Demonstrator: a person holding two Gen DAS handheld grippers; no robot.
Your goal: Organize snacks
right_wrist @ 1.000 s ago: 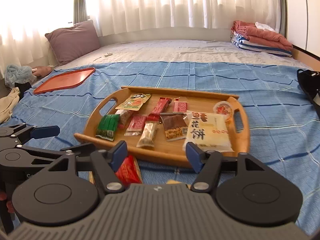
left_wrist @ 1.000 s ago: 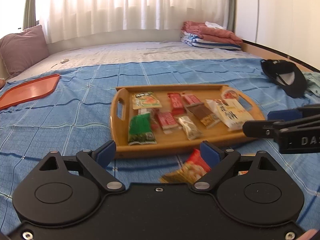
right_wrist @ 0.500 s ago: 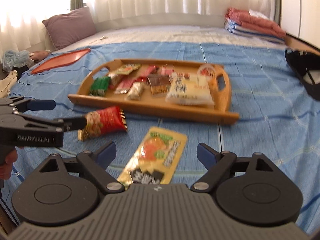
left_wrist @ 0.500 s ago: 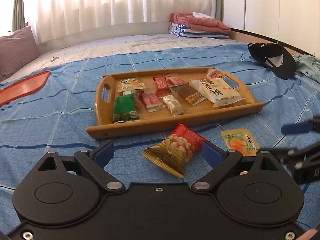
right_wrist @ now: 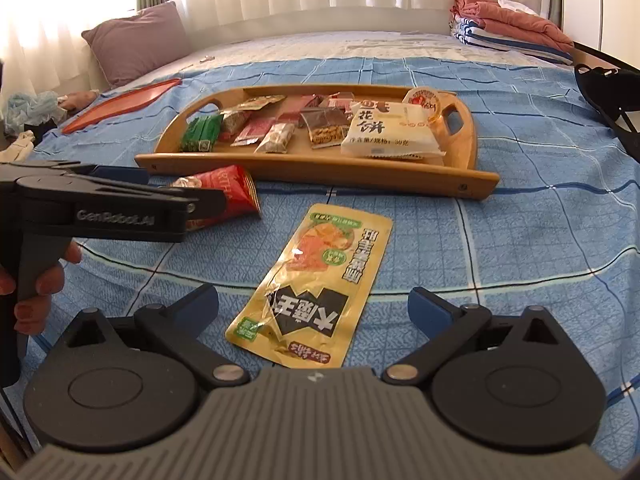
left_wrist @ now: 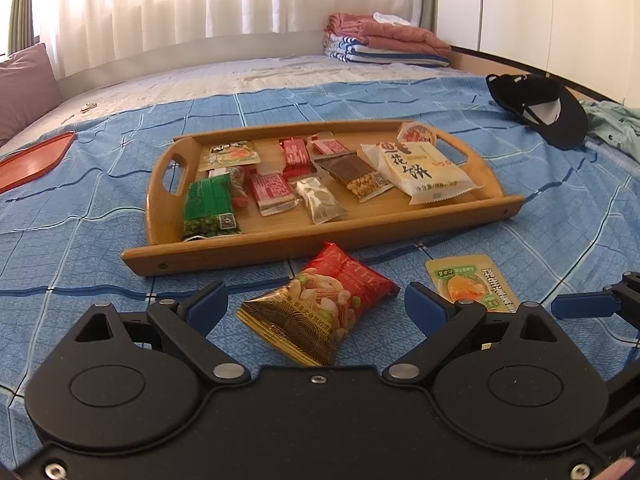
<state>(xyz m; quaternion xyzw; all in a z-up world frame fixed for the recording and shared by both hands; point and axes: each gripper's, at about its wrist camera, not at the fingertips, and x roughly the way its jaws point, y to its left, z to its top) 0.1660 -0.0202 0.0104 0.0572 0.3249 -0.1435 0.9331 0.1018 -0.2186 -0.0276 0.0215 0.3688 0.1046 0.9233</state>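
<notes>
Blue checked bedding on the bed fills both views, with the wooden tray of snacks now farther up the frame than a second ago, since both claws have dropped lower and tipped toward the near edge. Two packets hidden behind the claws earlier now lie in plain sight on the bedding, just short of the tray's near rim and apart from it. From the left wrist view, the red nut packet sits at 12 o'clock of the left claw, between its spread blue fingers, untouched. From the right wrist view, the yellow flat packet lies lengthwise between the fingers of the right claw, whose jaws have just been opening and now stand wide, pads clear of the packet. Open bedding stretches at 3 o'clock of the yellow packet toward the bed's right side. At 9 o'clock the left claw's body crowds the red packet. A black cap lies at 2 o'clock, an orange tray at 10 o'clock, both well apart from the wooden tray.
</notes>
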